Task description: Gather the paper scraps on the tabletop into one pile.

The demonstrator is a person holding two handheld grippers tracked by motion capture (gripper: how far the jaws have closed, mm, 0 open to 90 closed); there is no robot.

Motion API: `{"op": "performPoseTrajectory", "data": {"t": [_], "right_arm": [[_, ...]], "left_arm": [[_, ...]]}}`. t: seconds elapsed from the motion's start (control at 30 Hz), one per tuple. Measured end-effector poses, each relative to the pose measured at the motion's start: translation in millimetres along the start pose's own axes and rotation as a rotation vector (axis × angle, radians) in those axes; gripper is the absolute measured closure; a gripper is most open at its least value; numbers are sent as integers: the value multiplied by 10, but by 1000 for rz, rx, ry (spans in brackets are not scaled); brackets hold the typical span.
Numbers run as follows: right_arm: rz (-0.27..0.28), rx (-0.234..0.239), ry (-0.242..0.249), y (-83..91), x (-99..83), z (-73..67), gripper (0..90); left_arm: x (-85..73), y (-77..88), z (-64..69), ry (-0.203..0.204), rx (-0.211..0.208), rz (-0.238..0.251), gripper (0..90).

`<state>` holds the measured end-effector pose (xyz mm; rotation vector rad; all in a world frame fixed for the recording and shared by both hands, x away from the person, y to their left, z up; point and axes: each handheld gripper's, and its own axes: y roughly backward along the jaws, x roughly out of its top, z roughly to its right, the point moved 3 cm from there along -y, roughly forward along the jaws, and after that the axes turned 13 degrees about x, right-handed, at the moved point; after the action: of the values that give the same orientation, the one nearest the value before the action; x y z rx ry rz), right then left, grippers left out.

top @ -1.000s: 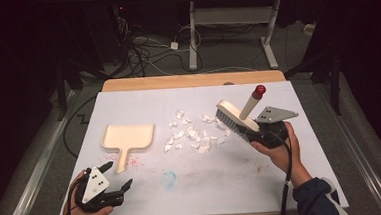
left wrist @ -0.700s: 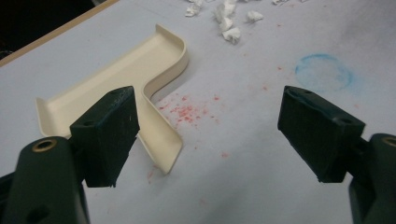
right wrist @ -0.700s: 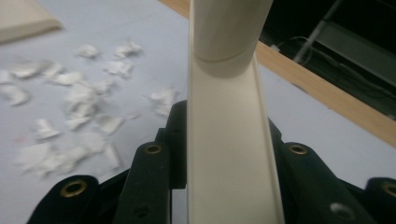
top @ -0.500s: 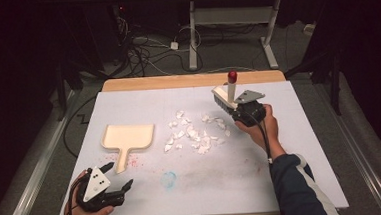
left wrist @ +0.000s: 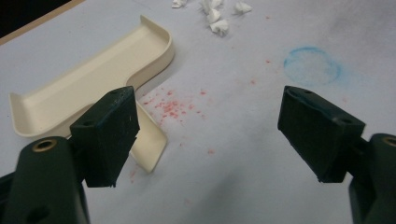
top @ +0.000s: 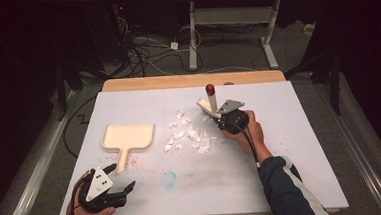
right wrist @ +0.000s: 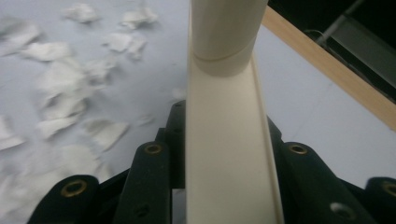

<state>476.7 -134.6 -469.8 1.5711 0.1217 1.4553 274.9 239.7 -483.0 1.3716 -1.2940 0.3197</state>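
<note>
A cream brush (top: 209, 102) with a red-tipped handle stands tilted at the right edge of a scatter of white paper scraps (top: 187, 135). My right gripper (top: 225, 118) is shut on it. In the right gripper view the brush's cream back (right wrist: 229, 116) runs up between the jaws, with scraps (right wrist: 70, 79) to its left. A cream dustpan (top: 127, 137) lies flat left of the scraps, handle toward me. My left gripper (top: 121, 176) rests open near the front left corner. Its jaws frame bare table beside the dustpan handle (left wrist: 149, 149).
The white table top (top: 306, 145) has a blue ring stain (top: 169, 179) and red specks (left wrist: 175, 105) near the dustpan handle. A wooden strip (top: 192, 80) runs along the far edge. Cables and desk legs (top: 269, 42) stand on the floor beyond.
My right hand has carried the brush left and down, from over the table's right side to the right edge of the scraps. The left gripper has stayed put.
</note>
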Motion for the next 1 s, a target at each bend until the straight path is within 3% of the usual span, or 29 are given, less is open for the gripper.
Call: {"op": "performPoseTrajectory", "data": {"t": [0.2, 0.27, 0.43, 0.6, 0.77, 0.9, 1.0], "right_arm": [[20, 103, 54, 180, -86, -275, 681], [14, 120, 85, 244, -110, -354, 681], [29, 127, 98, 348, -119, -415, 681], [47, 113, 95, 420, -59, -343, 681], [75, 104, 59, 441, 62, -179, 681], [101, 103, 27, 345, 207, 6, 680], [97, 91, 3, 172, 321, 149, 680]], "left_arm": [[0, -1, 49, -10, -2, -11, 196], [-2, 0, 55, -14, 3, -15, 196], [7, 6, 58, -9, 5, -15, 196], [12, 8, 38, -8, 10, -15, 196], [21, 0, 24, -8, 12, -14, 196], [23, -18, 9, -2, 11, -10, 196], [12, -18, -19, 3, 10, -12, 196]]}}
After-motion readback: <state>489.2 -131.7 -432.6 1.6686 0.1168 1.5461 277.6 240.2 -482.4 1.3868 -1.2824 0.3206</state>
